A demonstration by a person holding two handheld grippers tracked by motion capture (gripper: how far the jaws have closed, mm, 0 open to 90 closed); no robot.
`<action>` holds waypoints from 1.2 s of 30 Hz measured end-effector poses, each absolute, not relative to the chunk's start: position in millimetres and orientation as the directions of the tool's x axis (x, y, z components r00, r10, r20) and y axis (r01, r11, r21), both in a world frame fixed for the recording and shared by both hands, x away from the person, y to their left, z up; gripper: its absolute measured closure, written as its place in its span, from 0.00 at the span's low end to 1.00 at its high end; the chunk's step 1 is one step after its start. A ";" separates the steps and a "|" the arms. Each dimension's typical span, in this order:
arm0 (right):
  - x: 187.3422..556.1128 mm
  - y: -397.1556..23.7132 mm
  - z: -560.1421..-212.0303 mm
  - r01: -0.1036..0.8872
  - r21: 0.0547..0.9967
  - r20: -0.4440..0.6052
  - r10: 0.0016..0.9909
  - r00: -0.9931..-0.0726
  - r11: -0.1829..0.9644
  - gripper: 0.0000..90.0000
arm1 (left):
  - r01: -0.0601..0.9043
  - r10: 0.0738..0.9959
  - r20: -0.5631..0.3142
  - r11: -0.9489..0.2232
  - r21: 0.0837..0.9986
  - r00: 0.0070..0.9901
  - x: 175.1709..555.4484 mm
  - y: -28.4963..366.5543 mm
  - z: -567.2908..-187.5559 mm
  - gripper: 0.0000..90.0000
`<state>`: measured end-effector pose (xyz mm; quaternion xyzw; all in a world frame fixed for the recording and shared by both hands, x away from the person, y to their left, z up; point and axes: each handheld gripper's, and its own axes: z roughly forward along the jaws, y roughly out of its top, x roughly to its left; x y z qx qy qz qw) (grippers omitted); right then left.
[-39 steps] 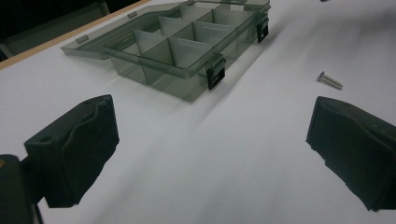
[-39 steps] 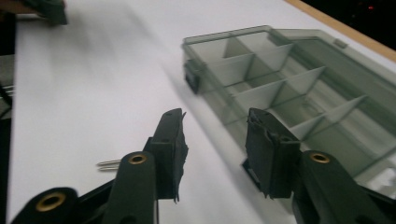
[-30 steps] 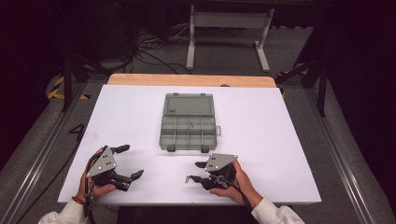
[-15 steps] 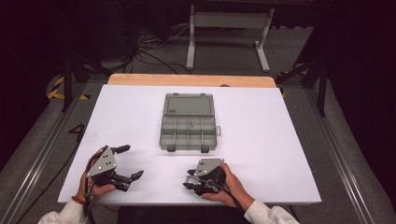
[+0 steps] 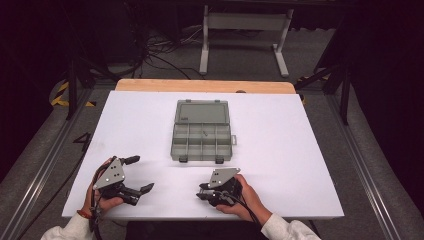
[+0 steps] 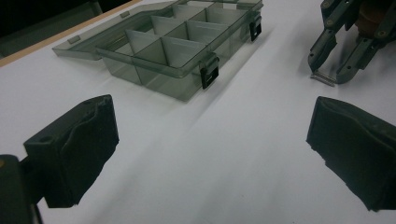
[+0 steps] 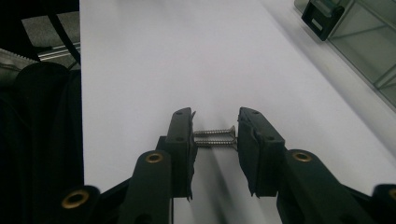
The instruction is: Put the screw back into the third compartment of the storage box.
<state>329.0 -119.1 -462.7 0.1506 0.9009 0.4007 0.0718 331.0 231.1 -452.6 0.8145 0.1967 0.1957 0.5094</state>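
Small silver metal screw (image 7: pixel 214 137) lay on the white table (image 5: pixel 280 150) near its front edge, between the right hand-held gripper (image 7: pixel 215 140) pads, jaws just closing, seemingly touching its ends. Grip across the ends could let it pivot or pop out. Left hand-held gripper (image 5: pixel 134 175) stood apart, empty. Grey clear plastic compartment box (image 5: pixel 201 131) sat mid-table, lid open. No readable writing.
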 end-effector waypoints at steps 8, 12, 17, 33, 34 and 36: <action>330.8 -127.7 -456.4 0.218 0.756 -0.015 0.348 -0.937 0.618 0.75 | 0.123 0.524 0.112 -0.393 0.911 0.844 329.8 231.2 -451.5 0.03; 333.0 -131.2 -451.1 0.217 0.767 -0.019 0.360 -0.933 0.604 0.75 | 0.121 0.522 0.112 -0.391 0.912 0.846 329.3 231.6 -451.4 0.03; 337.7 -135.4 -443.3 0.209 0.783 -0.037 0.379 -0.925 0.586 0.75 | 0.123 0.526 0.108 -0.385 0.915 0.844 329.1 232.5 -451.0 0.03; 362.1 -142.6 -420.1 0.195 0.825 -0.067 0.434 -0.898 0.530 0.75 | 0.126 0.524 0.103 -0.384 0.915 0.845 330.0 232.0 -451.4 0.03; 363.5 -142.2 -418.8 0.192 0.827 -0.071 0.435 -0.897 0.529 0.75 | 0.123 0.526 0.107 -0.385 0.915 0.844 330.1 231.8 -451.5 0.03; 366.1 -141.7 -416.6 0.188 0.829 -0.077 0.440 -0.895 0.527 0.75 | 0.124 0.525 0.107 -0.385 0.915 0.844 330.0 231.5 -451.6 0.03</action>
